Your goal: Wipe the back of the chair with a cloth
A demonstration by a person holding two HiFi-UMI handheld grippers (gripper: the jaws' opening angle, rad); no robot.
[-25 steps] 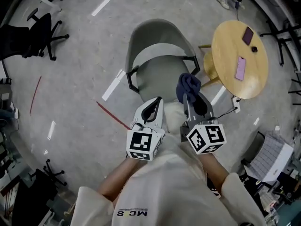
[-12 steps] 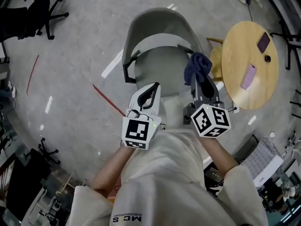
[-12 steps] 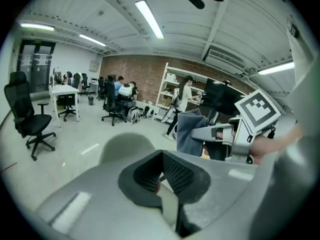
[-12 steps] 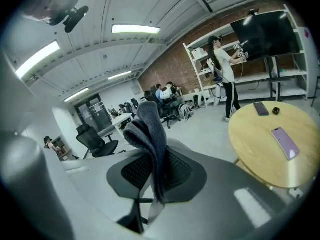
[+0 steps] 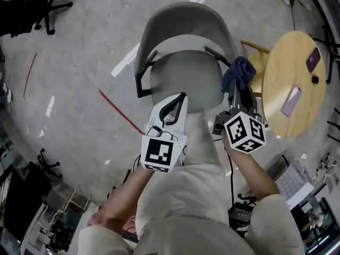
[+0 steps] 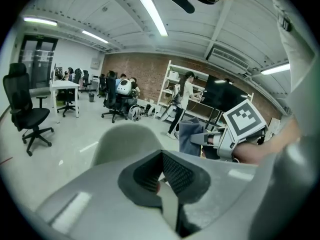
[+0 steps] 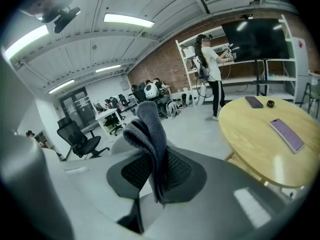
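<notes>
A grey shell chair (image 5: 180, 23) with black armrests stands on the floor straight ahead, its seat (image 5: 183, 81) facing me and its back on the far side. My right gripper (image 5: 237, 88) is shut on a dark blue cloth (image 5: 239, 70), which hangs just outside the chair's right armrest (image 5: 219, 57). In the right gripper view the cloth (image 7: 149, 131) stands up folded between the jaws. My left gripper (image 5: 179, 99) is shut and holds nothing, hovering over the seat's front edge. The left gripper view shows the chair back (image 6: 125, 143) ahead and the cloth (image 6: 191, 136) to its right.
A round wooden table (image 5: 287, 52) stands close to the chair's right, with two phones (image 5: 293, 101) on it. Black office chairs (image 5: 32, 1) stand at the far left. A red line (image 5: 119, 112) and white tape marks cross the floor. People stand by shelves in the distance.
The chair has come to lie more directly ahead of me. The right gripper with the cloth has shifted from over the seat's front corner to beside the right armrest. Both grippers stay shut.
</notes>
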